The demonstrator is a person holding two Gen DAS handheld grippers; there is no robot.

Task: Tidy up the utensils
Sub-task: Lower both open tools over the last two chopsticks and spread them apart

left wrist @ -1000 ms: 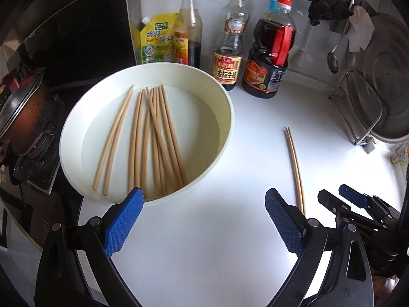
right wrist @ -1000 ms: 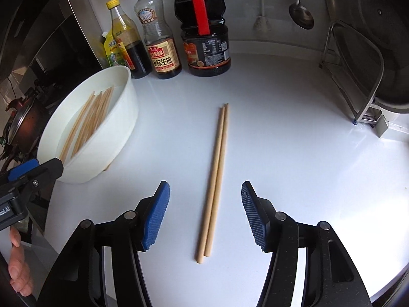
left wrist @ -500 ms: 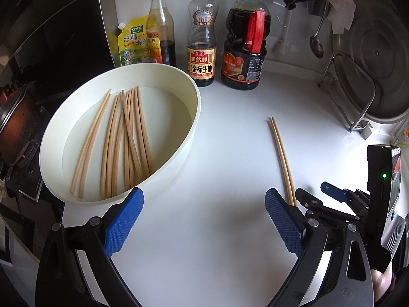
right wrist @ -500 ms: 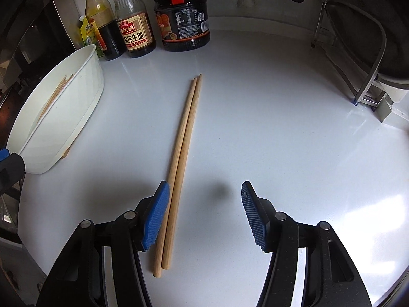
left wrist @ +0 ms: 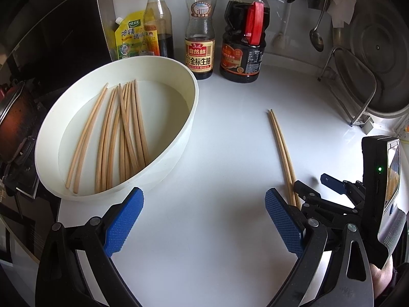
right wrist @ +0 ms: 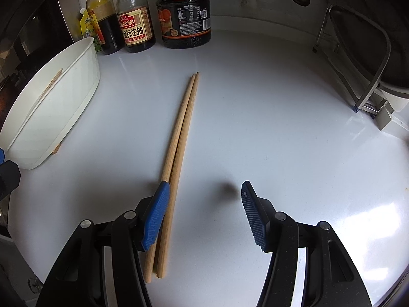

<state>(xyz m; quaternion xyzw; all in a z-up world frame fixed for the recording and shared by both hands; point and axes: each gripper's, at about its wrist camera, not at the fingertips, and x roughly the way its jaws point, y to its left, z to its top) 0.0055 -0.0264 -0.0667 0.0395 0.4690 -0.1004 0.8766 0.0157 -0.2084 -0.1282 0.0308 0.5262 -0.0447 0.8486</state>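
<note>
Both the right gripper (right wrist: 203, 215) and left gripper (left wrist: 204, 223) are gaping wide and empty, the right one straddling the chopstick pair (right wrist: 179, 153) right of the white basin (left wrist: 189, 133).

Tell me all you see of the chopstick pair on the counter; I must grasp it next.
The chopstick pair is two plain light-wood sticks lying flat, side by side and touching, on the white counter, thin tips toward the sauce bottles. It lies apart from the white basin. The open right gripper straddles its thick end, left finger over it.

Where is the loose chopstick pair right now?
The chopstick pair lies flat on the white counter, right of the white basin, its near end under the right tongs' left finger.
</note>
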